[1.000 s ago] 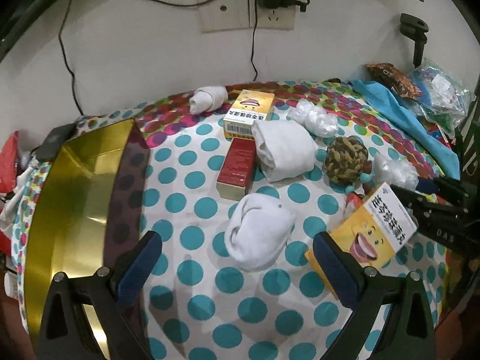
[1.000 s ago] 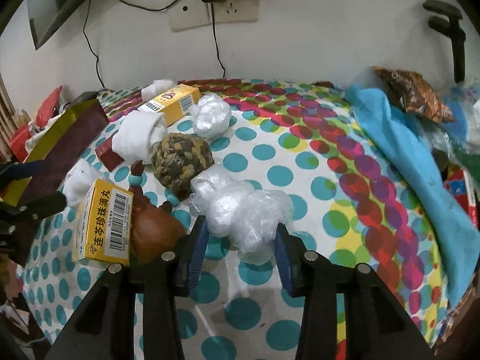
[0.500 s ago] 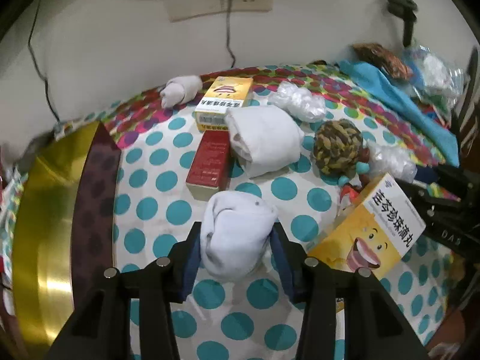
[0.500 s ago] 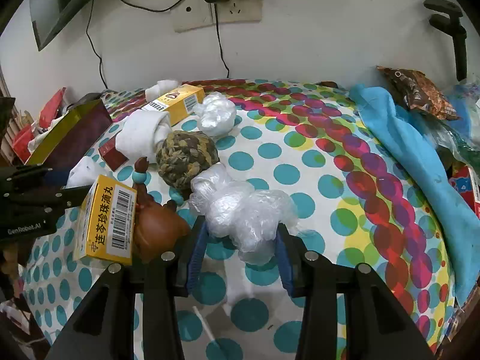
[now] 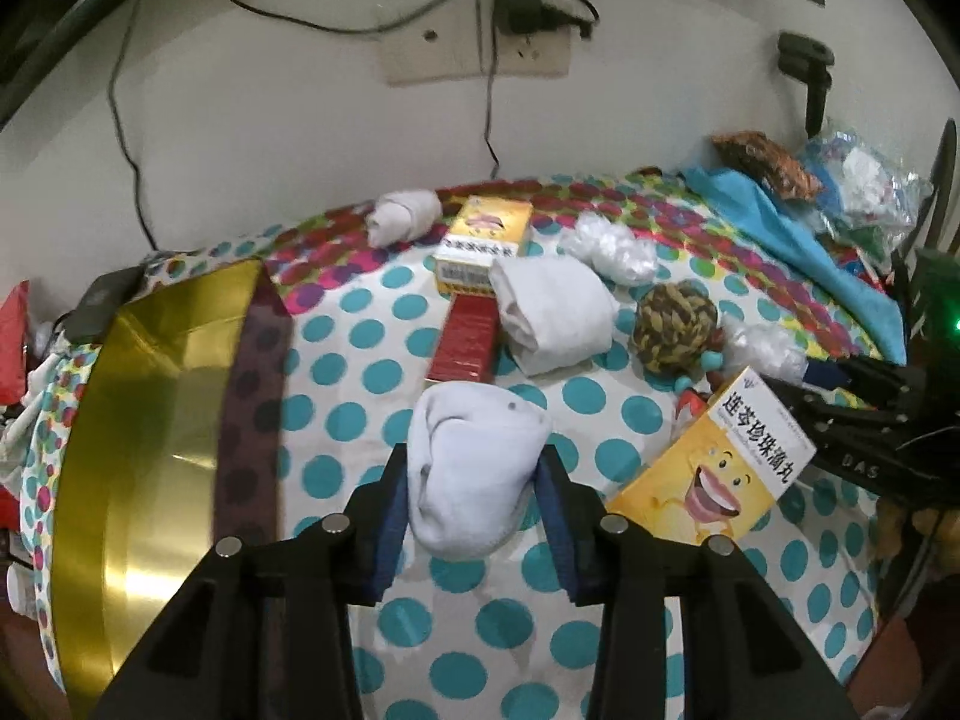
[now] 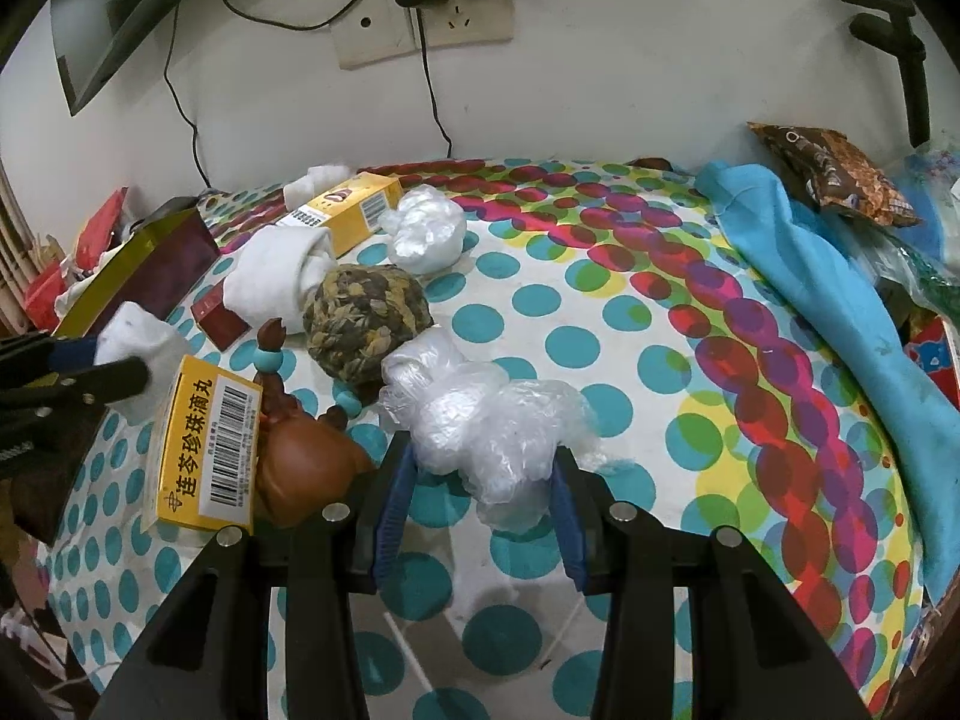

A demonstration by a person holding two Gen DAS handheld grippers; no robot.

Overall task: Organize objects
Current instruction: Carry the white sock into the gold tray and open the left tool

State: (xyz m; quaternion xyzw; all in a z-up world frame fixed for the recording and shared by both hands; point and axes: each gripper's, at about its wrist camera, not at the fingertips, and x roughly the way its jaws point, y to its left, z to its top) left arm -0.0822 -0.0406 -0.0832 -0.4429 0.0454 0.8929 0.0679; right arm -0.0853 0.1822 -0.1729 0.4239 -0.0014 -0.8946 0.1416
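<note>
Grasp step: both claws loaded
Left claw [image 5: 474, 492] pinched a rolled white sock [image 5: 474, 474]; right claw [image 6: 480, 480] pinched a crumpled plastic bag [image 6: 480, 414]; next, probably lifting toward the gold box [image 5: 150, 384].

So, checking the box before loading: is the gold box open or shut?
Open: the gold box shows its bare shiny interior, with no lid visible on it.
</note>
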